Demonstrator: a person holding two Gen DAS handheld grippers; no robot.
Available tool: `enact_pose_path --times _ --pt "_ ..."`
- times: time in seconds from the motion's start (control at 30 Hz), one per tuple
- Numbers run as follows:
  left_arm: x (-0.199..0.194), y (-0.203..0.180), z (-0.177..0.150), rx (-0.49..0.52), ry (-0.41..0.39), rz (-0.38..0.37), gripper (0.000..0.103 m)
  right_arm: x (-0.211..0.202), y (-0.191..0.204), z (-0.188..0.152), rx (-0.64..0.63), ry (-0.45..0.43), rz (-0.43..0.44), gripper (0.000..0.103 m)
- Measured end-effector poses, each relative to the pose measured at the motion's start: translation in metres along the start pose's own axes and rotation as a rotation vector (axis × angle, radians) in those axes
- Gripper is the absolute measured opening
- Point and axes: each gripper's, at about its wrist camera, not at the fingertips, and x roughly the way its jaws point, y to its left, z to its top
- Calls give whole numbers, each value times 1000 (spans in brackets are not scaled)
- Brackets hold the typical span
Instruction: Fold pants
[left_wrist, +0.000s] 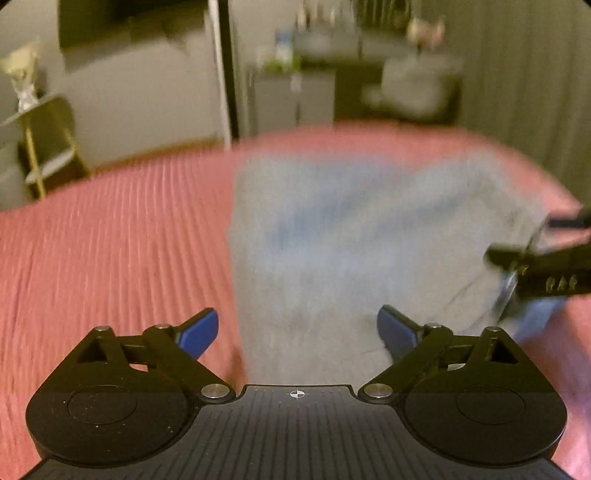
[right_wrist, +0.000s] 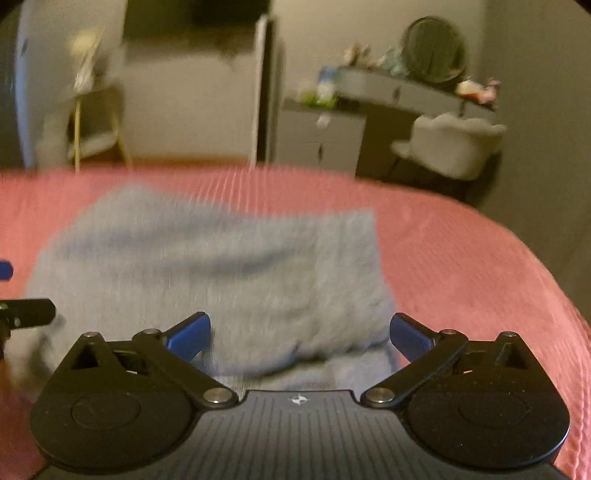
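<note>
Light grey-blue pants (left_wrist: 343, 236) lie folded over on a pink ribbed bedspread (left_wrist: 110, 240), blurred by motion. My left gripper (left_wrist: 297, 330) hovers over their near edge, open wide, with nothing pinched between its blue pads (left_wrist: 201, 328). In the right wrist view the same pants (right_wrist: 221, 273) spread ahead, a doubled layer at the near edge. My right gripper (right_wrist: 299, 338) is open wide above that edge, not pressing the cloth. The right gripper also shows at the right edge of the left wrist view (left_wrist: 543, 273). A part of the left gripper shows at the left edge of the right wrist view (right_wrist: 26, 312).
Beyond the bedspread (right_wrist: 461, 266) stand a grey dresser (right_wrist: 321, 140) with small items, a round mirror (right_wrist: 434, 50), a pale chair (right_wrist: 454, 147) and a gold-legged side table (left_wrist: 44, 147). A curtain (left_wrist: 524, 85) hangs at the right.
</note>
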Motion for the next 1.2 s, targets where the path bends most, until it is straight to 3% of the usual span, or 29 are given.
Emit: enact_pose_path --times 0.07,0.13,0.2,0.23,0.33,0.4,0.47,0.53,0.57,0.6,0.63,0.7,0.8,0.9,1.07,1.13,1.2 --pt "-7 22 -17 -94 24 8 98 6 3 -11 -69 42 -76 103" --pt "-11 47 -23 -171 63 78 97 -8 -10 -14 -34 11 -146 103" --pt "-18 69 -32 -250 95 186 85 -18 -20 -17 30 15 -209 103" --pt "-24 74 -37 -282 100 194 81 -24 -20 -16 52 13 -236 103" --pt "-34 65 -34 -332 75 81 88 -44 -5 -19 55 -69 -121 103" --pt "-36 45 -35 -299 47 15 95 -41 14 -21 24 -68 -83 103" --pt "-17 21 -32 -201 58 27 99 -24 25 -27 -23 -5 -100 103" --pt "7 3 -40 -75 191 169 99 -3 34 -36 -53 121 -180 103" --pt "12 1 -50 -36 236 239 98 -9 29 -39 -3 115 -177 103" --pt "11 -2 -61 -9 243 299 99 -19 27 -40 35 108 -179 103" --pt "1 -3 -70 -4 221 312 98 -30 25 -43 61 99 -181 103" --pt "-15 -10 -79 -23 224 297 98 -49 24 -55 70 106 -191 103" --pt "-25 -37 -80 -53 235 190 98 -62 26 -80 50 165 -130 103" --pt "-45 -60 -100 -51 246 135 100 -77 35 -109 68 233 -103 103" --pt "-82 -71 -131 -126 327 65 100 -85 44 -118 86 384 -74 103" --pt "-93 -79 -134 -137 327 56 100 -93 46 -119 71 423 -64 103" --pt "-100 -79 -130 -116 305 115 100 -103 46 -116 75 411 -56 103"
